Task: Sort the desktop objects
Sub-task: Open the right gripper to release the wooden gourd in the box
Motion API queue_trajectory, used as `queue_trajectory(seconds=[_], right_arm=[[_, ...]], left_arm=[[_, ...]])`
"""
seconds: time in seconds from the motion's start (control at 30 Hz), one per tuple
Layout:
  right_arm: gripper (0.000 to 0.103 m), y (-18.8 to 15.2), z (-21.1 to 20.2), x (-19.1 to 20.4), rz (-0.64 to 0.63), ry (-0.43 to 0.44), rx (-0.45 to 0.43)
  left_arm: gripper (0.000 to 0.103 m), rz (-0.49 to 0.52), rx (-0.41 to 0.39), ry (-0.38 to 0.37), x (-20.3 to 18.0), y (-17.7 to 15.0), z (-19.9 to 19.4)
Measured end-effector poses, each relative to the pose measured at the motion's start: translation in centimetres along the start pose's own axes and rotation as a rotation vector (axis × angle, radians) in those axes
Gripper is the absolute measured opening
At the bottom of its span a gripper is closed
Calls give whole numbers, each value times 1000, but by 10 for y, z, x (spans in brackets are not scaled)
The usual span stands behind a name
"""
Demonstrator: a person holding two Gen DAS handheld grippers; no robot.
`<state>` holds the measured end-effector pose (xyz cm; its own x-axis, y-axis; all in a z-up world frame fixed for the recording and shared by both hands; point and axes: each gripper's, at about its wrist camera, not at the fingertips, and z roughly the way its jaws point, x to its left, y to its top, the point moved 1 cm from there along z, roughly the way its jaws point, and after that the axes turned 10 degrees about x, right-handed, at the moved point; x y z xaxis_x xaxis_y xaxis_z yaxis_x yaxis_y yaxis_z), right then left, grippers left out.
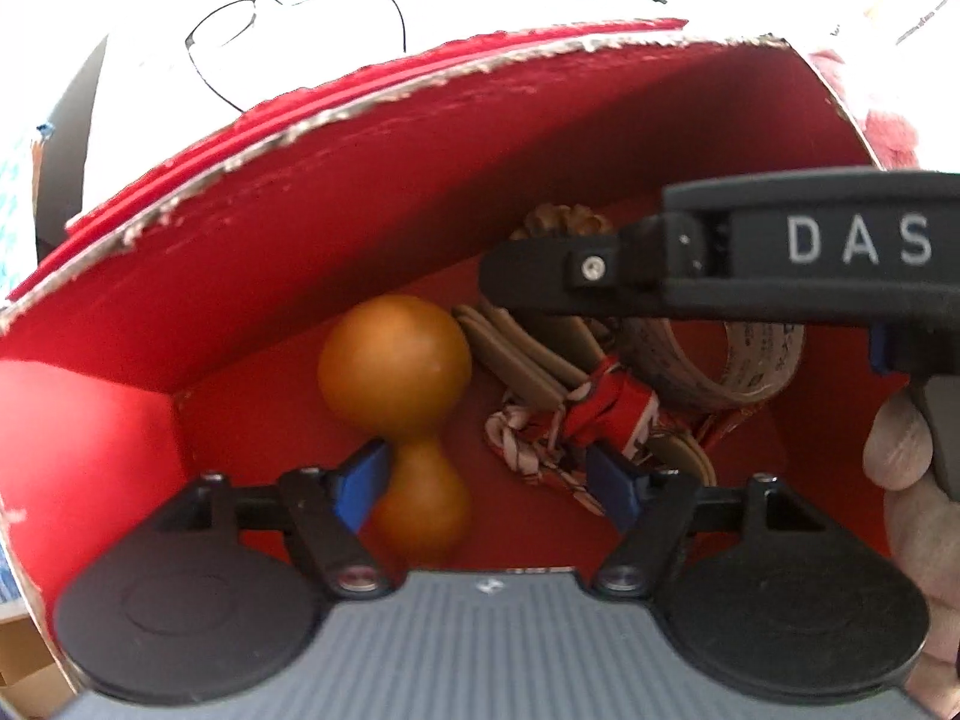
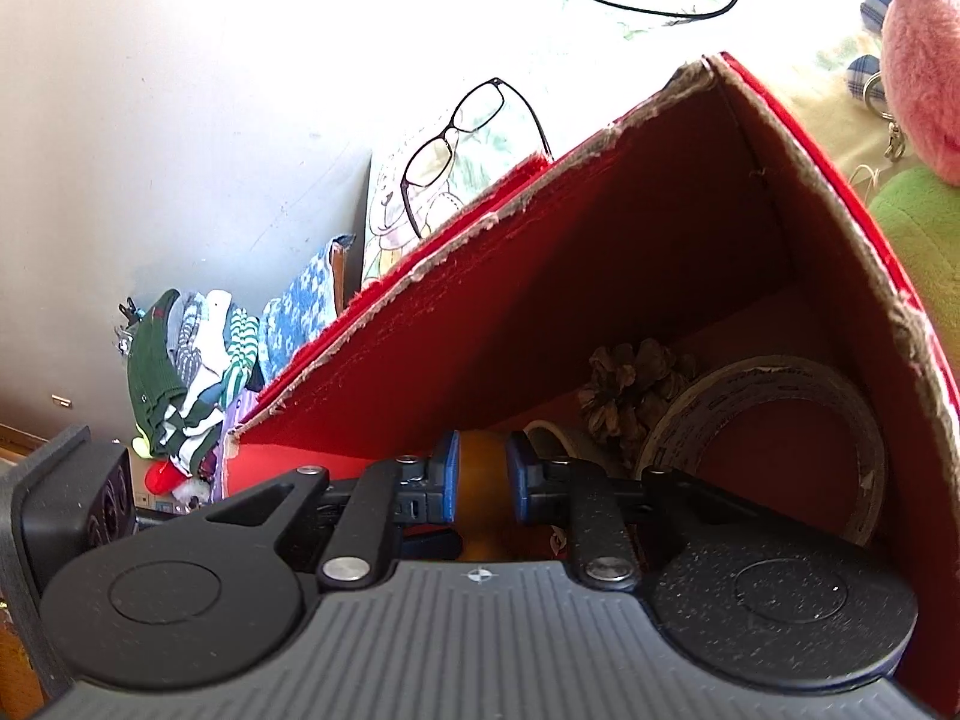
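The smooth orange-brown wooden gourd (image 1: 396, 372) lies on the floor of my torn-edged red cardboard box (image 1: 372, 204), its narrow neck toward me. My left tongs (image 1: 486, 489) stand wide around that neck, blue pads clear of it on both sides. My right tongs (image 2: 483, 483) are narrow, clamped on the gourd (image 2: 480, 480), both pads touching it. At three o'clock of the gourd lie a red-and-white patterned cloth strap (image 1: 576, 426) and a roll of printed beige tape (image 1: 714, 366); a dried brown pine cone (image 1: 564, 222) sits at one o'clock. Beyond the box, at eleven o'clock, thin black-framed spectacles (image 1: 288, 18) rest on the bench (image 1: 480, 0).
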<state>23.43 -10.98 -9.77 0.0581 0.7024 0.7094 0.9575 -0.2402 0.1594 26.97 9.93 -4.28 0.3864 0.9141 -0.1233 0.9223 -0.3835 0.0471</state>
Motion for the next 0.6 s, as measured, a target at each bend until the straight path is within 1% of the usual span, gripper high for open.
queue_trajectory(seconds=[0.1,0.13,0.17,0.2,0.27,0.43,0.6], right_arm=[[21,0,0,0,4,4,-5],[21,0,0,0,4,5,-6],[21,0,-1,0,5,6,-8],[21,0,-1,-1,5,8,-11],[21,-1,-2,-1,5,10,-12],[21,-1,-2,0,1,9,-14],[20,-1,-5,-2,-3,13,-13]], left_arm=[[74,7,1,-5,-10,0,5],[74,4,1,-8,-5,2,13],[74,-4,2,-16,-5,1,13],[76,-11,2,-35,-6,1,14],[77,-26,4,-82,-8,-1,14],[78,-34,-13,-74,-12,-2,11],[78,-41,-44,-93,-5,-6,1]])
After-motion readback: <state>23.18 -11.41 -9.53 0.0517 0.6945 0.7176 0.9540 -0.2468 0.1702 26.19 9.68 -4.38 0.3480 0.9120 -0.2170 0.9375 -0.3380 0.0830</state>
